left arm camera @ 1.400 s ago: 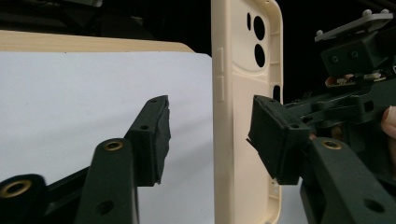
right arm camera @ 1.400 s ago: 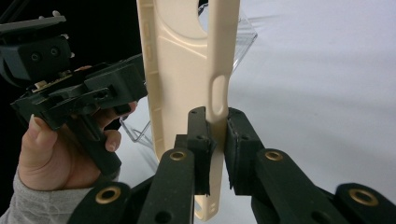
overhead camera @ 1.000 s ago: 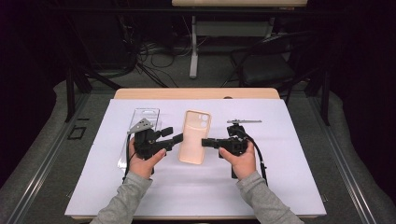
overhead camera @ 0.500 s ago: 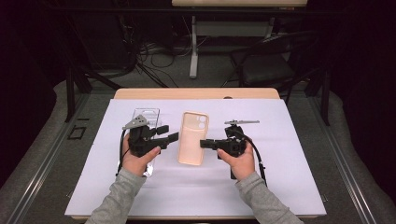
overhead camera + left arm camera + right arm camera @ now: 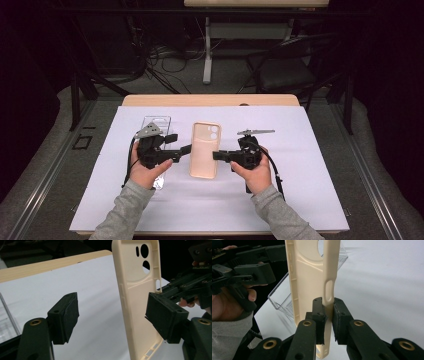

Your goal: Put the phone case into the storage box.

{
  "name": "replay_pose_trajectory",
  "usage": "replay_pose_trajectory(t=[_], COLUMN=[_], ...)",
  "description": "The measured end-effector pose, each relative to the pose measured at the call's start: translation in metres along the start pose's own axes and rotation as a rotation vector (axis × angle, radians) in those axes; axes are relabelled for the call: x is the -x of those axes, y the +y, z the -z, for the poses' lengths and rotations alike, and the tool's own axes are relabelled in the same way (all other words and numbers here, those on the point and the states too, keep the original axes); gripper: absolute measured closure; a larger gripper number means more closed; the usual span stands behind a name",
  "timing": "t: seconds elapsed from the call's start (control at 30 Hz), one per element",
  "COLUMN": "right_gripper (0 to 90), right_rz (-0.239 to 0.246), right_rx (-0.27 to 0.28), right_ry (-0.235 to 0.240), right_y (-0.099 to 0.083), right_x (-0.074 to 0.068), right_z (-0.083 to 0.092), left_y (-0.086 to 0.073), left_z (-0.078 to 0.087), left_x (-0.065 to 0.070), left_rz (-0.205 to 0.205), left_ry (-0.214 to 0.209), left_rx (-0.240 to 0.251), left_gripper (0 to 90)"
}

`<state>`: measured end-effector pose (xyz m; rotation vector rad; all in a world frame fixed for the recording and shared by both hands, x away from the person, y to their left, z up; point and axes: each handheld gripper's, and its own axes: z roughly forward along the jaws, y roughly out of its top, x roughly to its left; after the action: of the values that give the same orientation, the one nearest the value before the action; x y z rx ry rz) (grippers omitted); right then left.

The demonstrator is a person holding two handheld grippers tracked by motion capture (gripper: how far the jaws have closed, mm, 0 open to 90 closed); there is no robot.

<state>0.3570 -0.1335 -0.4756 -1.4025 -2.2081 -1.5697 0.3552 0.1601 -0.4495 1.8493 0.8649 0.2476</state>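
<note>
One clear case (image 5: 156,122) beside cream case (image 5: 205,150).

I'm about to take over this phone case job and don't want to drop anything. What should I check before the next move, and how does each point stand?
1. Right gripper grips the cream phone case: ok, its jaws are shut on the case's side wall.
2. Left gripper is off the case: ok, its jaws have just been opening and stand wide; the case's edge lies between the pads untouched.
3. Case is undamaged: cannot tell; no crack shows on the sides in view.
4. Clear phone case is out of the way: ok, it lies on the white sheet behind the left gripper.
5. Case rests flat on the sheet: cannot tell.
</note>
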Motion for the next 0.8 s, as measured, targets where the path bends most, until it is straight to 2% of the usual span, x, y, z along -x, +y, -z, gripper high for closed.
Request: replay_pose_trajectory(t=[0.2,0.5,0.63,0.8], right_gripper=[81.4,81.4,81.5,81.4], right_rz=[0.012,0.033,0.04,0.052], right_rx=[-0.004,-0.005,-0.009,-0.014], right_ry=[-0.011,-0.018,-0.021,-0.029], right_y=[-0.001,-0.002,-0.002,-0.003], right_x=[-0.002,-0.005,-0.006,-0.008], right_z=[0.0,-0.002,-0.002,-0.004], left_y=[0.004,0.008,0.009,0.009], left_z=[0.007,0.015,0.017,0.017], left_x=[-0.001,-0.004,-0.004,-0.003], left_rz=[-0.023,-0.019,-0.032,-0.051], left_ry=[0.03,0.035,0.055,0.055], left_rx=[-0.009,-0.012,-0.008,-0.012], left_gripper=[24.5,24.2,23.8,23.8])
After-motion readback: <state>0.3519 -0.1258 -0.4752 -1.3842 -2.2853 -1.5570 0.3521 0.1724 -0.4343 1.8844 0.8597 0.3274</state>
